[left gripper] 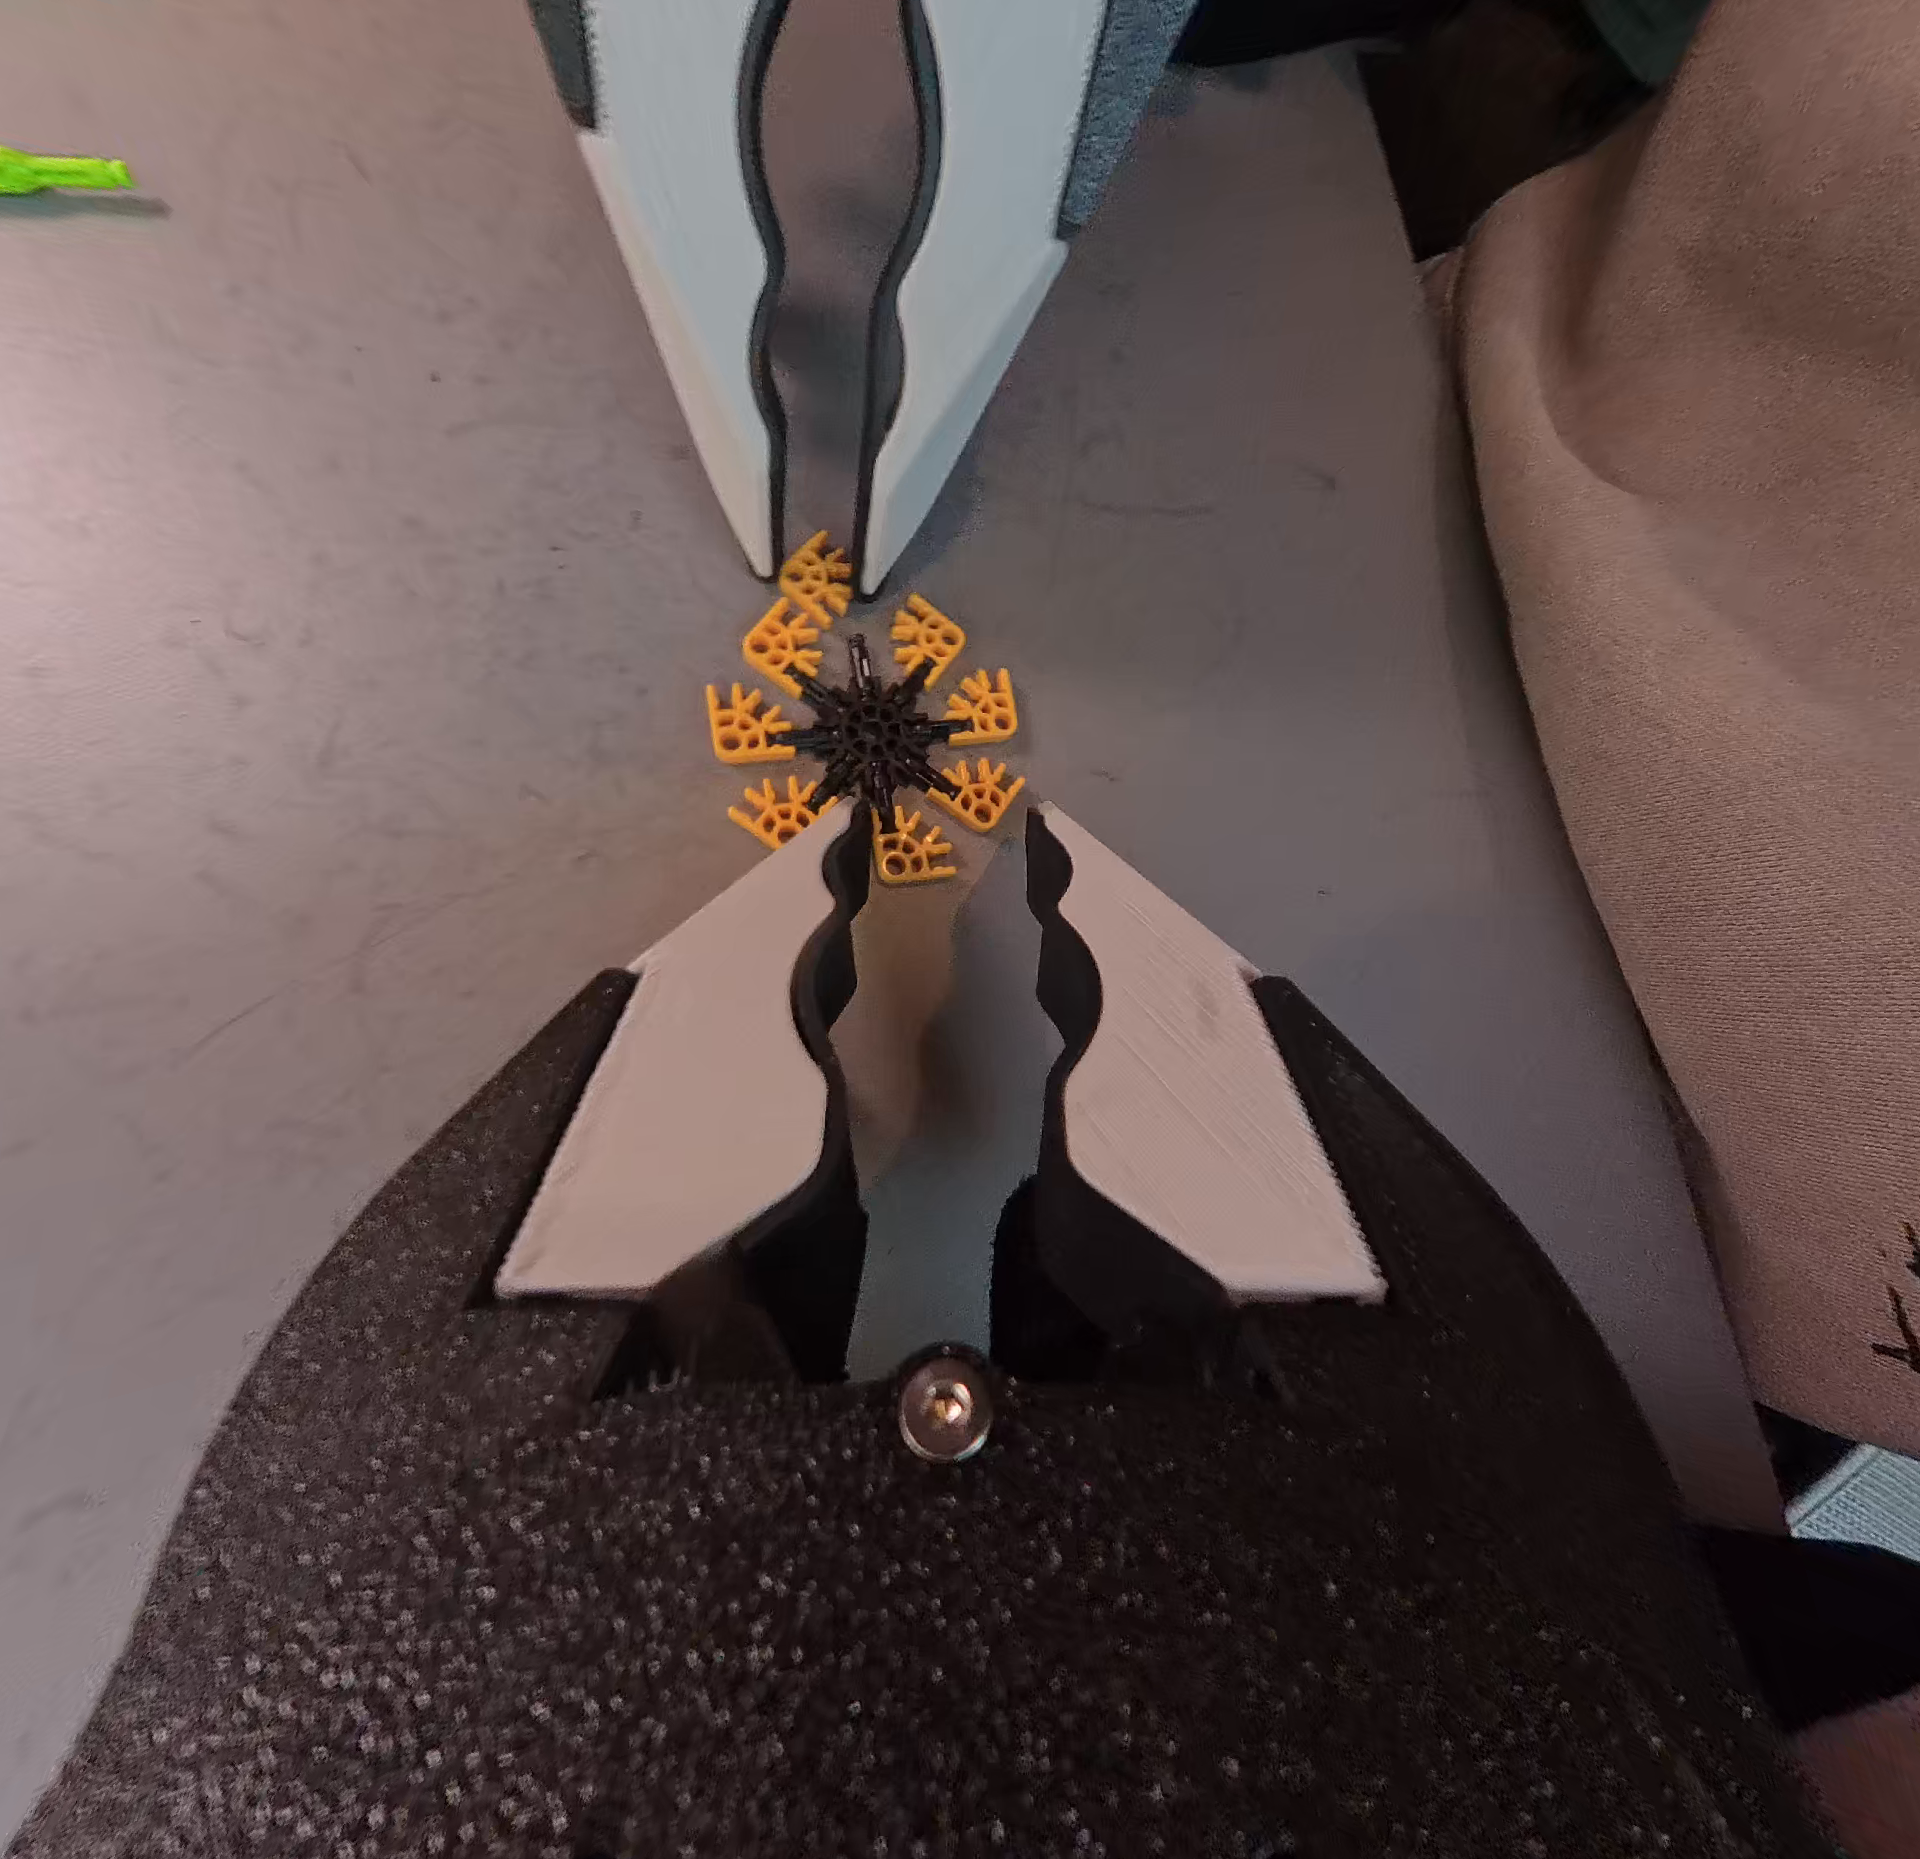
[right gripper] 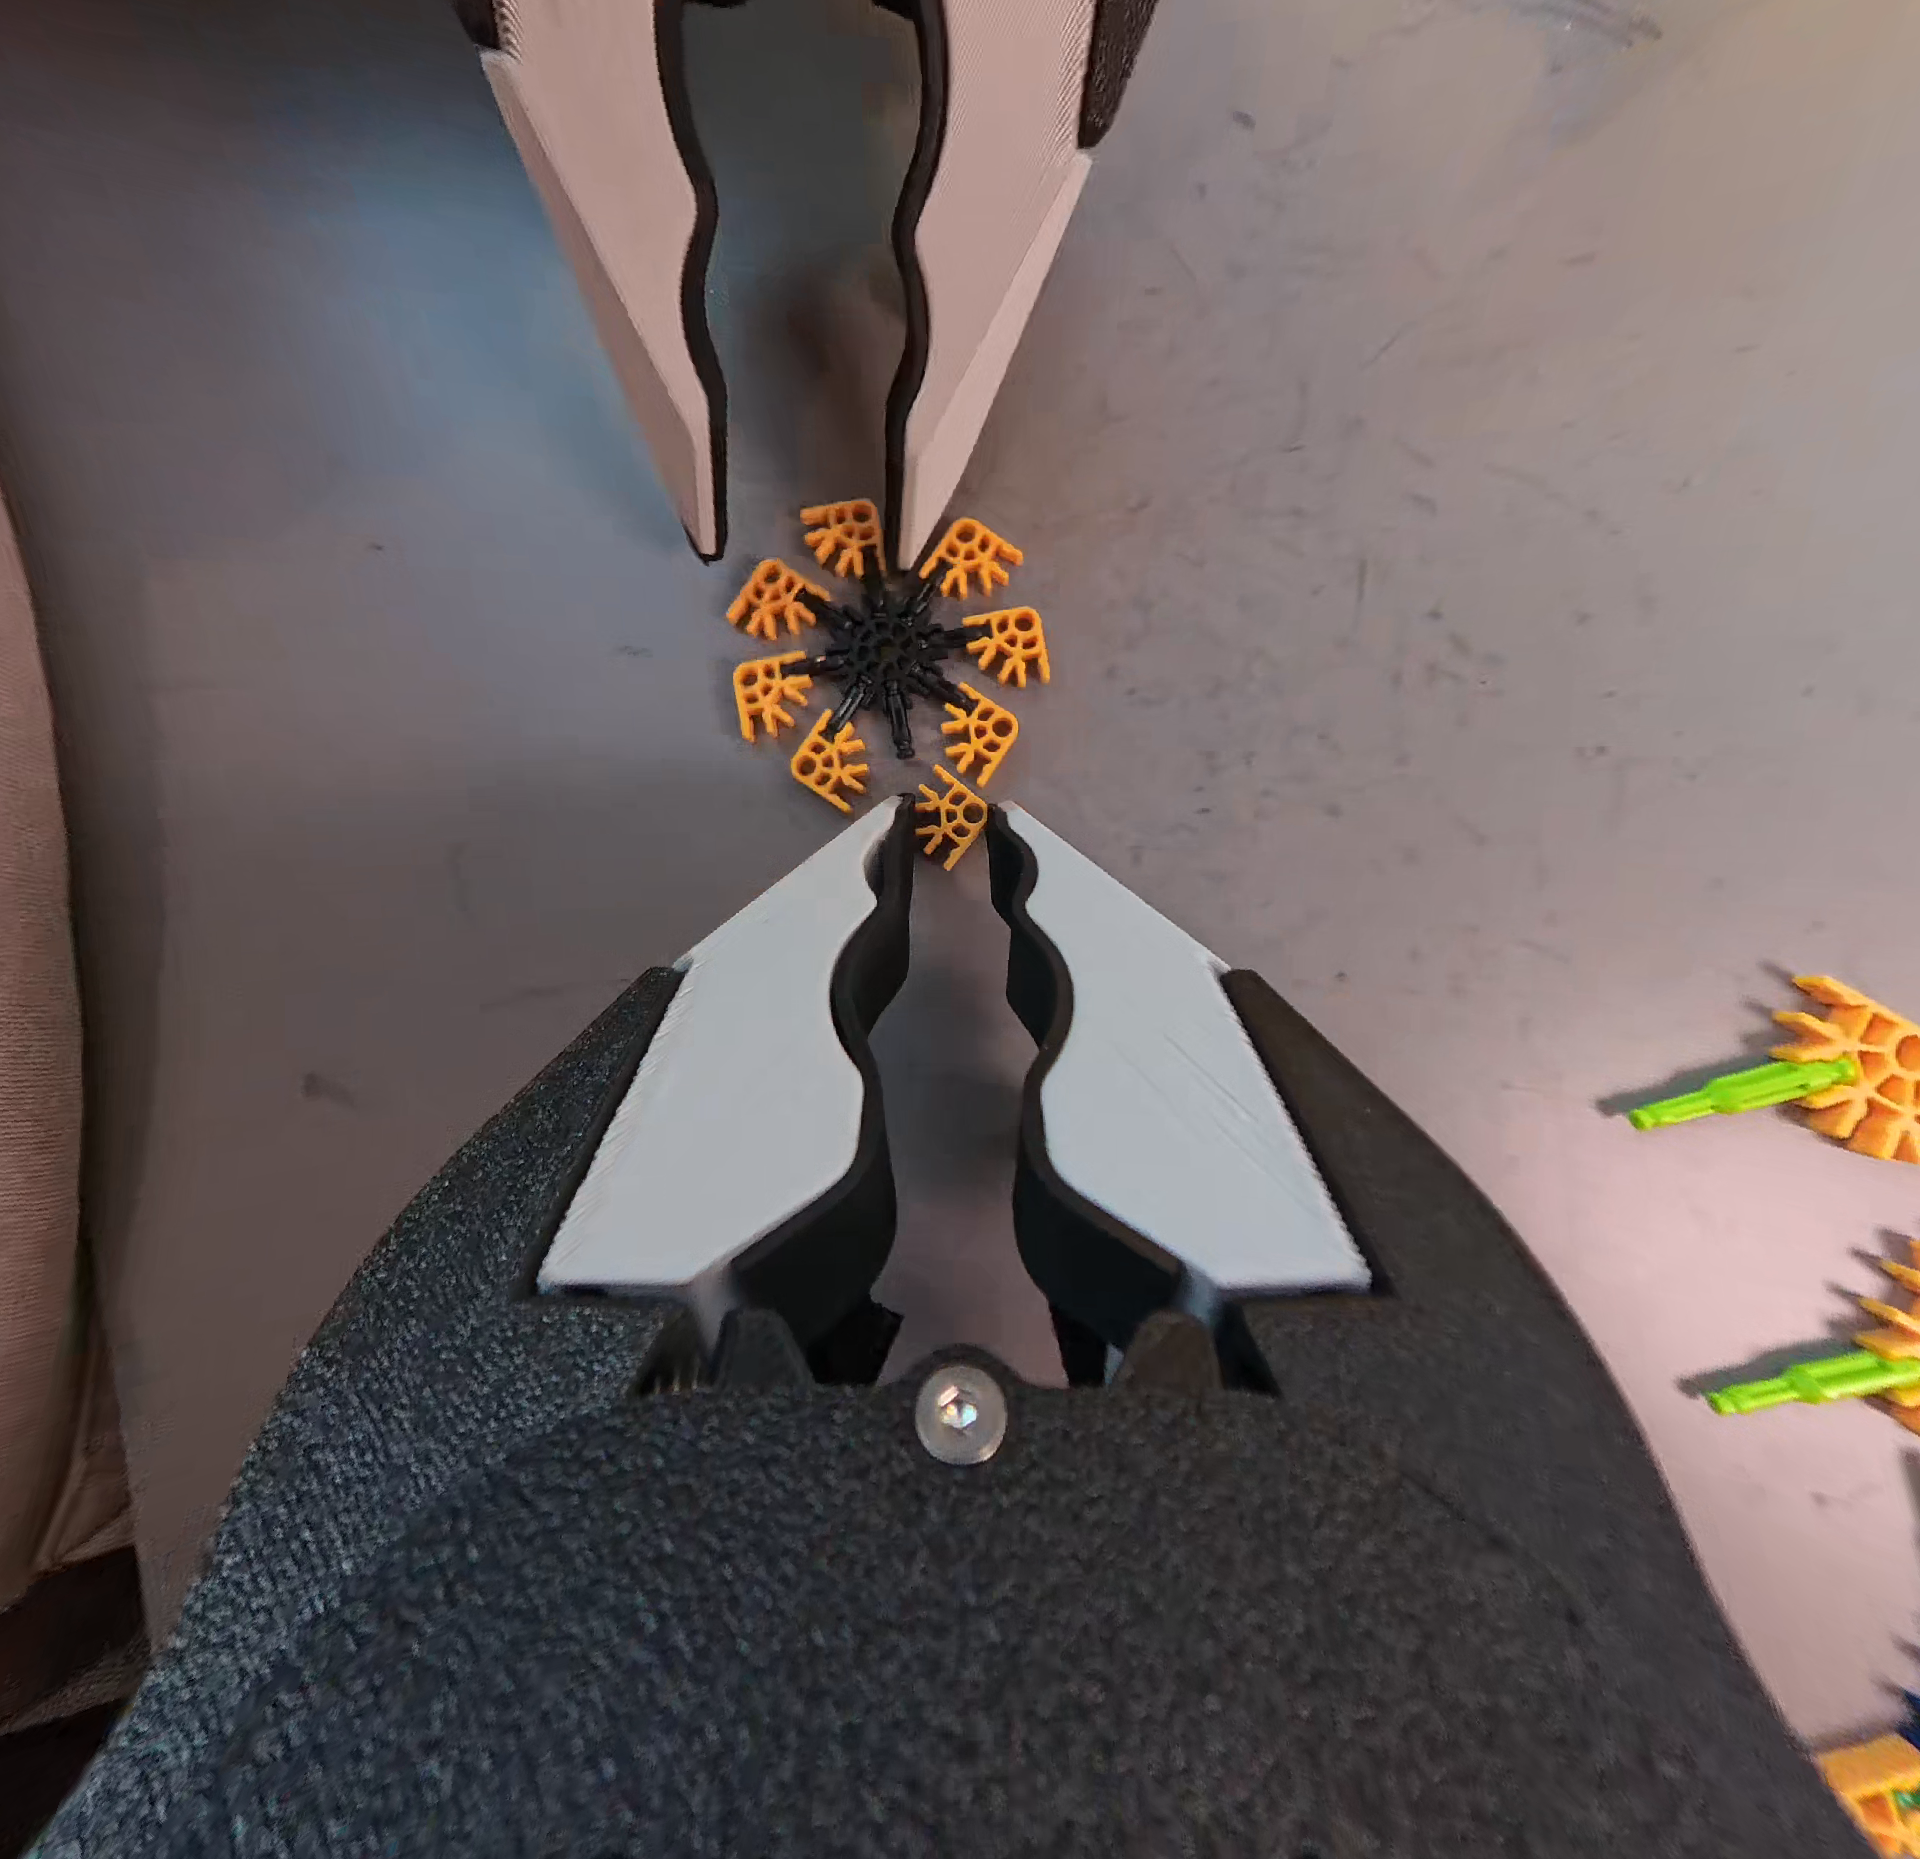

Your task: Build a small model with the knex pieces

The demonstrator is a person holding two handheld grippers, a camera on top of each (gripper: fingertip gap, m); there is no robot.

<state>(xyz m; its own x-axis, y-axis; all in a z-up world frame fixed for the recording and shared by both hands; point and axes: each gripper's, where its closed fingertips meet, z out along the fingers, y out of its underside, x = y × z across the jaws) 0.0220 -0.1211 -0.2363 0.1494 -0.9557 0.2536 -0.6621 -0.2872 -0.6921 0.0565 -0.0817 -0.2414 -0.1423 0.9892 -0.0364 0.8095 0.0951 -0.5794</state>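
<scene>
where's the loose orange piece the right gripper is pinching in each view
Left wrist view: the loose orange piece sits just above centre, between the tips of the right gripper reaching down from the top.
Right wrist view: the same piece is just below centre, between that gripper's own tips.
Shared landmark: the black hub with orange pieces on its spokes, beside it in both.

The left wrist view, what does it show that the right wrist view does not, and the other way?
Only the left wrist view: a person's beige-clothed body at the right. Only the right wrist view: orange connectors with green rods on the table. Both: the black hub wheel with seven orange connectors, the right gripper shut on an eighth orange piece, the left gripper open.
</scene>
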